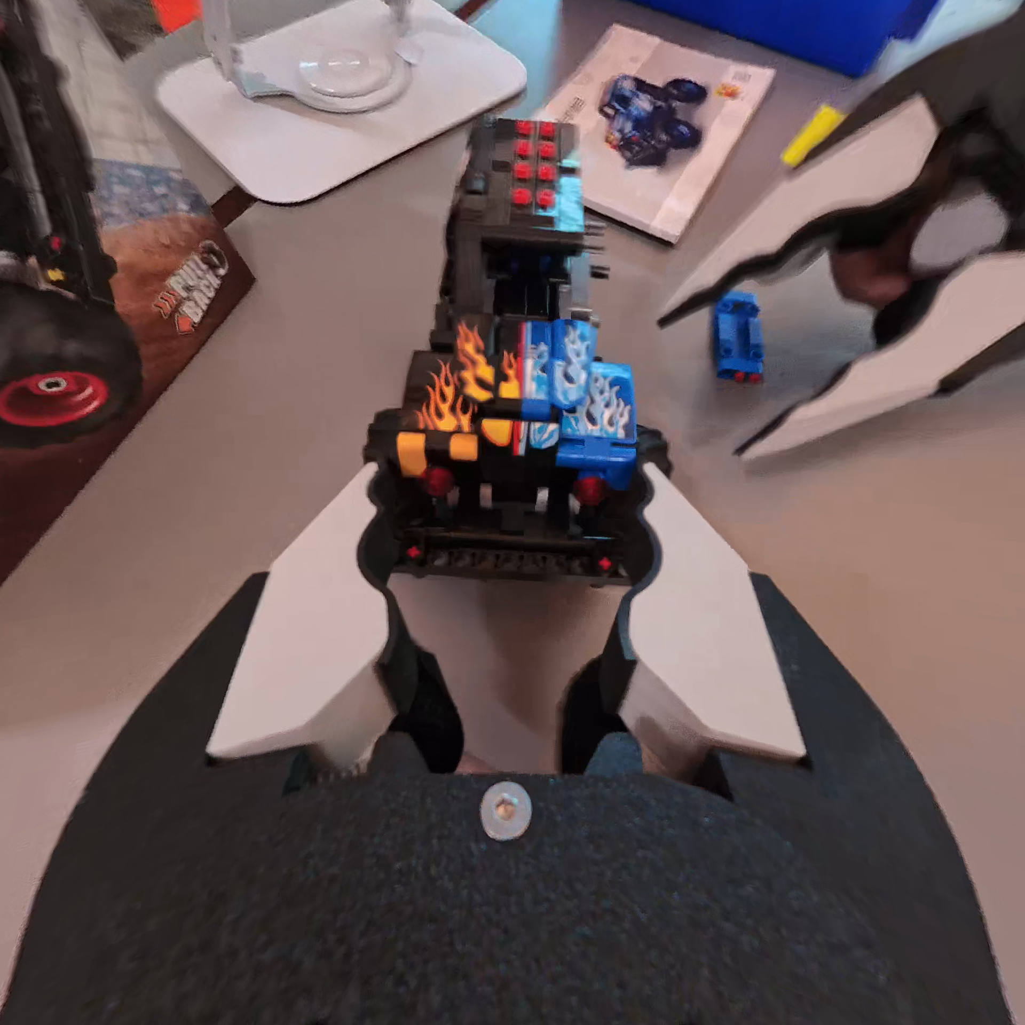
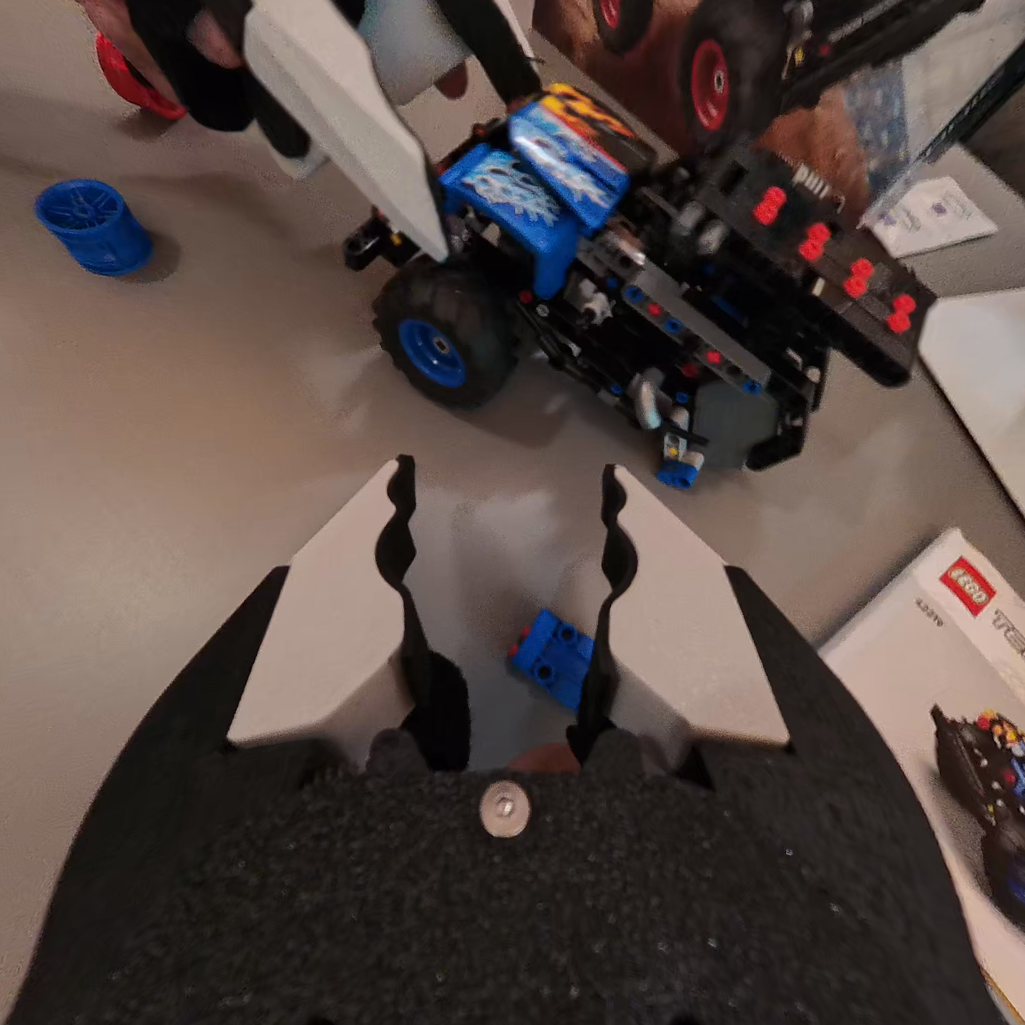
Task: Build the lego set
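A toy brick truck (image 1: 516,388), black with orange flames on one side and blue flames on the other, stands on the grey table. My left gripper (image 1: 510,493) is shut on its front end, one finger on each side. In the right wrist view the truck (image 2: 638,288) shows one blue-rimmed wheel (image 2: 438,344), and a white finger (image 2: 344,127) of the left gripper touches its front. My right gripper (image 2: 507,466) is open and empty, hovering over a small blue brick piece (image 2: 549,660) on the table. It also shows in the left wrist view (image 1: 699,388), beside that piece (image 1: 737,338).
A printed toy box (image 1: 127,288) stands on the left. A white tray (image 1: 432,127) with a clear stand and an instruction booklet (image 1: 671,138) lie behind the truck. A loose blue wheel rim (image 2: 91,227) and a red rim (image 2: 133,83) sit on the table. A blue bin (image 1: 804,28) is far right. The small blue brick piece (image 2: 549,660) is about 7 cm from my right fingertips. Look for it in the left wrist view (image 1: 746,353) too.
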Demonstrator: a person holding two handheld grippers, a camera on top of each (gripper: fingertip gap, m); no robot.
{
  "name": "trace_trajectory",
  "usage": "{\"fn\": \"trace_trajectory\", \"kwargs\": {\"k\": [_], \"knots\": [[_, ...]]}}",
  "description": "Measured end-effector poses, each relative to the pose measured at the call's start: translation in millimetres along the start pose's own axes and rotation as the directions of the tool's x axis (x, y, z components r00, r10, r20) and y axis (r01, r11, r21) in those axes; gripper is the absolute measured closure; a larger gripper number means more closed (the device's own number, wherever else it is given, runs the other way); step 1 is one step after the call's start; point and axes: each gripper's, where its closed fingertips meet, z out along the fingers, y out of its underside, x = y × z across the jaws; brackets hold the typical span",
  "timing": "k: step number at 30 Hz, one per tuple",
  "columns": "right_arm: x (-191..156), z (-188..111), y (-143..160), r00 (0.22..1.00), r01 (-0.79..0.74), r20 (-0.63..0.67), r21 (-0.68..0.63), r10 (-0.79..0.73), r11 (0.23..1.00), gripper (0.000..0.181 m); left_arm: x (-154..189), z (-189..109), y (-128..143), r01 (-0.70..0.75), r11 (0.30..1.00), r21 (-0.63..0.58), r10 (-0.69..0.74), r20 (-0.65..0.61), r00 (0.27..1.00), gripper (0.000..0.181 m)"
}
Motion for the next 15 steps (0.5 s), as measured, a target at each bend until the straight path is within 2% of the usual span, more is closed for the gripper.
{"fn": "trace_trajectory", "kwargs": {"k": [2,5,9,10,12,15], "knots": [[-0.2,9.4,-5.0,0.994,0.053,-0.097,0.026,-0.050,0.998,0.114,-0.7,-3.0,1.0,0.081,0.997,0.015,-0.080,-0.053,0.995,0.107],[-19.5,18.3,-20.7,0.995,0.072,-0.078,0.088,-0.066,0.993,0.118,0.7,-2.8,1.9,0.098,0.995,0.031,-0.096,-0.075,0.993,0.113],[-30.6,35.7,-36.0,0.989,0.066,-0.139,0.084,-0.054,0.994,0.109,0.9,-2.4,1.3,0.114,0.993,0.017,-0.113,-0.064,0.992,0.113],[-33.6,39.8,-37.5,0.985,0.073,-0.160,0.074,-0.060,0.995,0.106,1.4,-2.5,1.7,0.115,0.993,0.016,-0.114,-0.059,0.992,0.113],[-24.6,45.0,-33.3,0.947,0.141,-0.292,-0.003,-0.136,0.990,0.107,2.4,-2.8,3.0,0.125,0.992,0.009,-0.125,-0.056,0.991,0.113],[-18.4,49.6,-35.7,0.917,0.176,-0.357,-0.033,-0.176,0.984,0.120,3.6,-1.8,2.9,0.156,0.988,0.009,-0.155,-0.071,0.985,0.116]]}}
